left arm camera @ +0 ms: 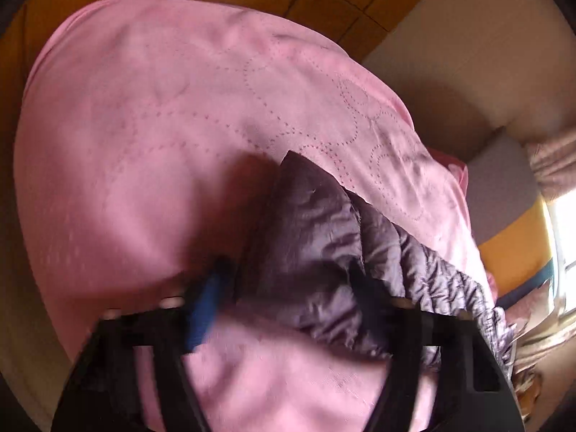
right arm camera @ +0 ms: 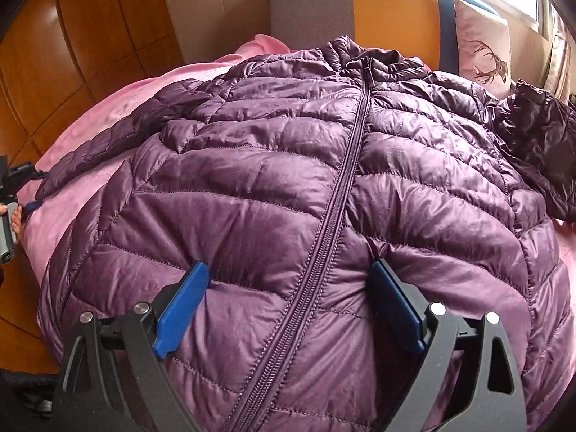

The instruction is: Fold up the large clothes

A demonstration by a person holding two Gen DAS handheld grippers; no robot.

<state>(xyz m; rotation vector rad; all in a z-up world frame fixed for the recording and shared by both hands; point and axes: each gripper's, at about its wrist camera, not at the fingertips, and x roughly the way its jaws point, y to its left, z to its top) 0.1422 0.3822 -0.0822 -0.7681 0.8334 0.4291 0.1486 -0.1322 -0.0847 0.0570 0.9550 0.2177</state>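
Currently, left-wrist view: our left gripper (left arm camera: 288,284) hangs over the jacket's sleeve cuff (left arm camera: 316,237) on the pink bedspread (left arm camera: 162,115), part-open, blurred; grip on cloth unclear. Right-wrist view: our right gripper (right arm camera: 288,298) stands wide open astride the zipper (right arm camera: 345,165) of the purple puffer jacket (right arm camera: 270,180), laid flat for folding.

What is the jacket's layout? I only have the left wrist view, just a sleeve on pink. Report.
Observer: The jacket lies spread front up on the bedspread, zipper closed.
Operator: Give me the right gripper.
Observer: The right gripper is open, its fingers either side of the zipper at the lower front.
Operator: Report anything else on the bed.
Observer: A second dark garment lies beside the jacket, on the right of the right wrist view.
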